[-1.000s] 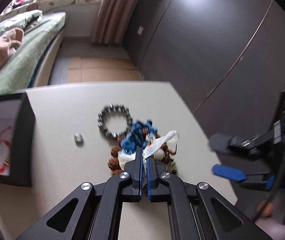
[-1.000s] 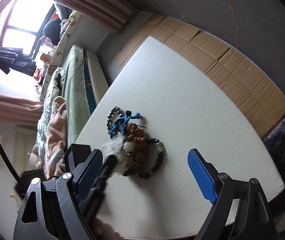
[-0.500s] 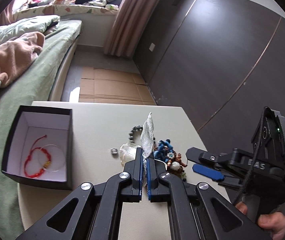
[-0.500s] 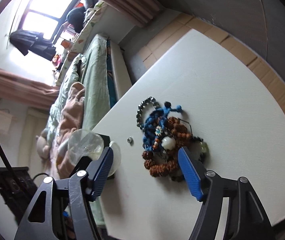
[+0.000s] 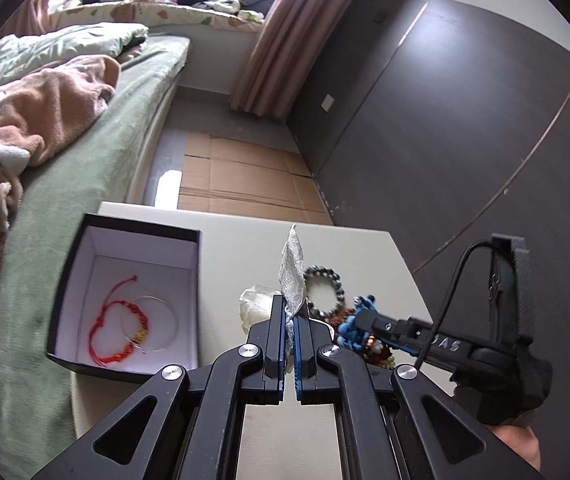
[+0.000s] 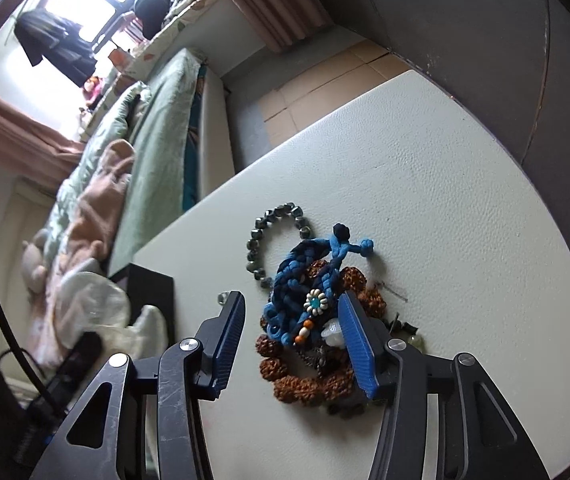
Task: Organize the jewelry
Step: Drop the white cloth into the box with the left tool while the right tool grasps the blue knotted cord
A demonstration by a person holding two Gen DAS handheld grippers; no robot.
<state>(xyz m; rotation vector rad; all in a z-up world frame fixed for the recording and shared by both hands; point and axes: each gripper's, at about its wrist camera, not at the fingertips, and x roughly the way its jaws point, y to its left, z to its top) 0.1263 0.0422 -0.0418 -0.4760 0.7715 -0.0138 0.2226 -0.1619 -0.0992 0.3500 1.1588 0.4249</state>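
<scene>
My left gripper (image 5: pixel 289 322) is shut on a silvery mesh ribbon (image 5: pixel 293 272) that sticks up from its tips, and a translucent pouch (image 5: pixel 257 304) hangs below it over the table. My right gripper (image 6: pixel 291 332) hovers low over the jewelry pile. Its jaws are closing, with a blue braided bracelet (image 6: pixel 297 276) between them and the left pad still apart from it. Under the blue one lie a brown knobbly bead bracelet (image 6: pixel 305 384) and a grey bead bracelet (image 6: pixel 281 216). The black box (image 5: pixel 85 280) holds a red cord bracelet (image 5: pixel 113 332) and a thin clear ring (image 5: pixel 153 320).
A small silver bead (image 6: pixel 223 297) lies loose beside the right gripper's left finger. The pale table (image 6: pixel 425 200) ends at a bed (image 5: pixel 85 140) with blankets on the left. A dark wardrobe wall (image 5: pixel 465 120) stands on the right.
My left gripper rose from the pile with the mesh ribbon and pouch, and the box came fully into its view. My right gripper moved over the pile and its jaws narrowed.
</scene>
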